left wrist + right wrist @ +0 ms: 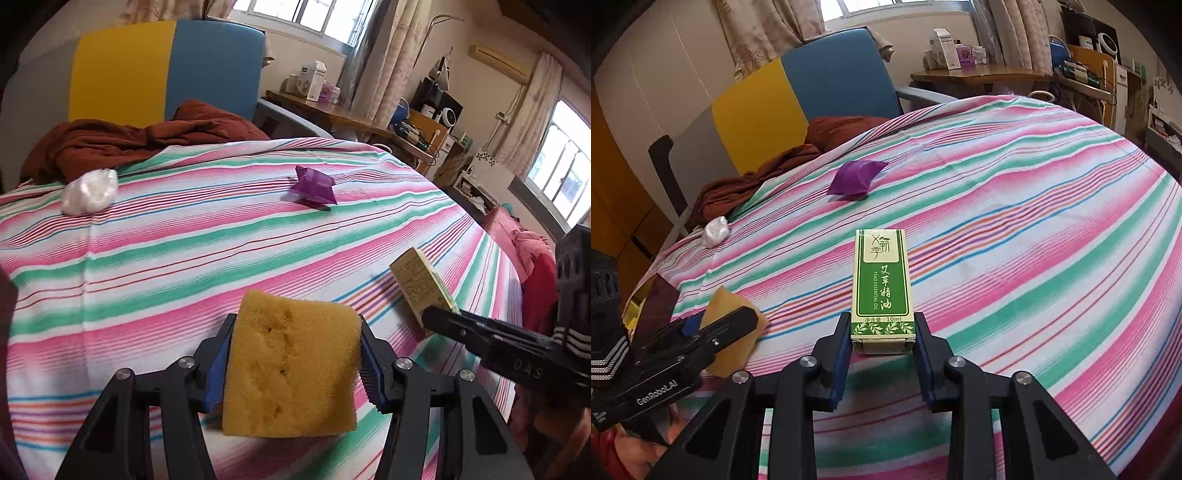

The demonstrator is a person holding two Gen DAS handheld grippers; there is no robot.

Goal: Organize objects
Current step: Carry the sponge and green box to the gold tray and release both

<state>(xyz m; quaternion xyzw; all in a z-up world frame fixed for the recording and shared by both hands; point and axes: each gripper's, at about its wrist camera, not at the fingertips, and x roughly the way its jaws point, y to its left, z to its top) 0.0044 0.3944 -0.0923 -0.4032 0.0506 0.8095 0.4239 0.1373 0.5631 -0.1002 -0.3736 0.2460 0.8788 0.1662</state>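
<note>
Left gripper point(295, 373) is squeezing a yellow sponge point(291, 365) above the striped bedspread's point(184, 266) near edge, right gripper point(882, 354) is clamping an essential-oil box point(881, 284) by its base; both are needing steady, level carrying to avoid slipping.

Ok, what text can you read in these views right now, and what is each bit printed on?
"TSAO ESSENTIAL OIL" on the green box held in the right gripper.
"10ml" near the bottom of the same box, after small Chinese characters.
"艾草精油" in large characters down the box front.
"GenRobot.AI" on the left gripper.
Side print on the box in the left view: too small to read.
Boxes on the desk: too blurred to read.
</note>
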